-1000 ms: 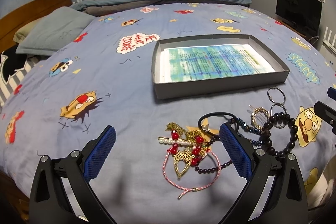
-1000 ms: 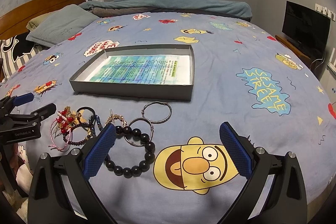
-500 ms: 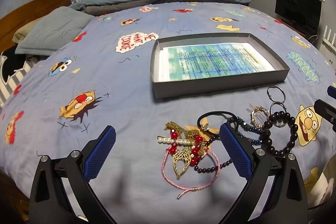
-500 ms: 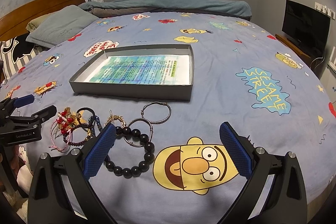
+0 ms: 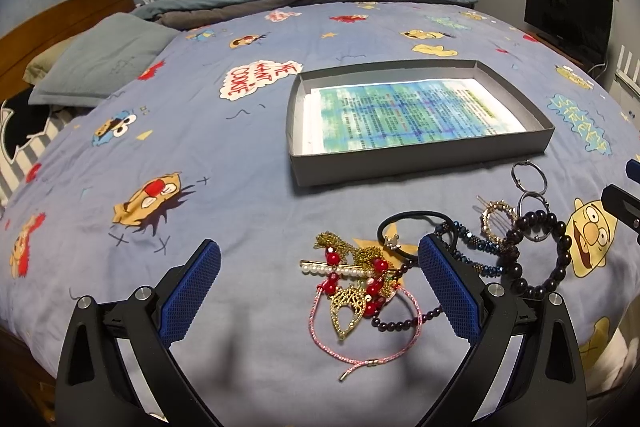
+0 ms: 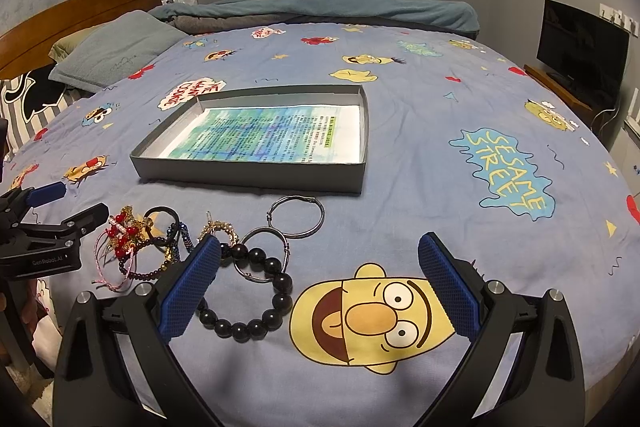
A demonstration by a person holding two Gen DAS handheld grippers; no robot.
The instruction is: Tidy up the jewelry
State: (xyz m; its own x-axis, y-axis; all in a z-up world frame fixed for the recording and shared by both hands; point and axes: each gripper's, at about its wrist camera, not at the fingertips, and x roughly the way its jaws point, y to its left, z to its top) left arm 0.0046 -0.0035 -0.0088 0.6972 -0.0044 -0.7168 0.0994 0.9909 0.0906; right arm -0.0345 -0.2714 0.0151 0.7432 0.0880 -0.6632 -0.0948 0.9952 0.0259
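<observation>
A pile of jewelry lies on the blue cartoon bedspread near the front edge. It holds a pearl hair clip with red beads [image 5: 344, 269], a pink cord bracelet [image 5: 362, 339], a black bead bracelet [image 5: 538, 259] [image 6: 256, 291], a dark blue bead bracelet [image 5: 470, 247], a black hair tie [image 5: 412, 225], a gold ring-shaped piece [image 5: 496, 221] and two silver hoops [image 6: 296, 217]. A shallow grey box [image 5: 420, 157] [image 6: 248, 173] lined with printed paper sits behind the pile. My left gripper [image 5: 318, 293] is open over the clip. My right gripper [image 6: 318, 293] is open and empty, right of the black beads.
Pillows [image 5: 104, 63] and a wooden headboard [image 6: 76, 11] are at the far left. A rolled blanket [image 6: 320, 11] lies across the far end. A TV [image 6: 582, 47] stands at the right. The bed edge is just below both grippers.
Both views have shifted only slightly. No jewelry has moved, and both grippers stay open.
</observation>
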